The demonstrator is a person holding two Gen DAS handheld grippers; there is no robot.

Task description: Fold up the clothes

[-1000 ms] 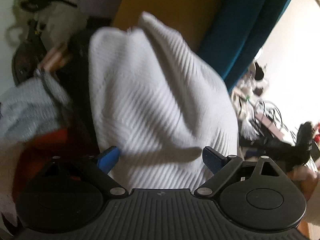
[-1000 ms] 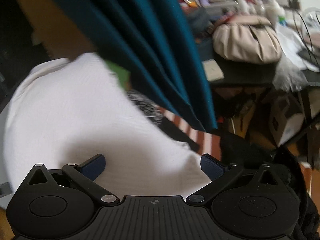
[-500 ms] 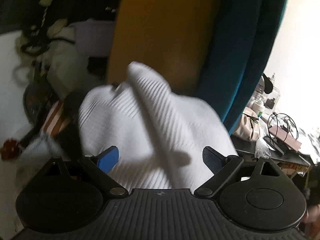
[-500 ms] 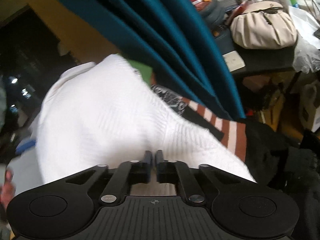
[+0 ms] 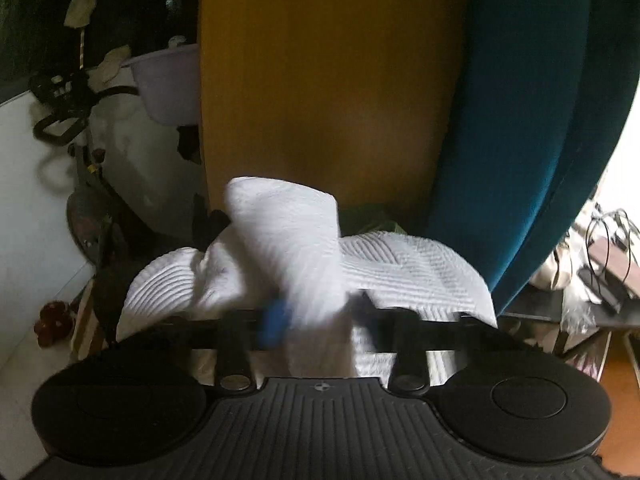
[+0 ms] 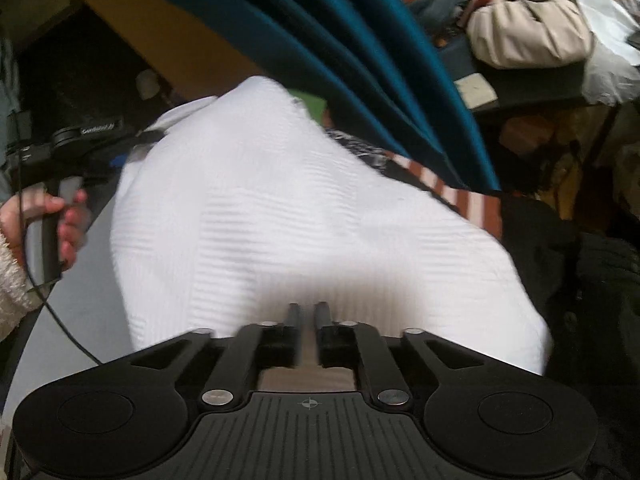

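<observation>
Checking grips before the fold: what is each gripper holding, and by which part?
Both pinch the white knit garment: right gripper at its near edge, left gripper on a bunched-up fold.

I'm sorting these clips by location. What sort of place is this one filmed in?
Most likely a lived-in room at home, perhaps a bedroom. A teal curtain hangs beside a cluttered table holding a beige handbag, and an exercise bike stands in the corner, while both grippers hold a white knit garment.

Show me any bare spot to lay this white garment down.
Only the pale bare strip between the white garment and the left hand. Right side is crowded: striped cloth, dark clothes, cluttered desk.
</observation>
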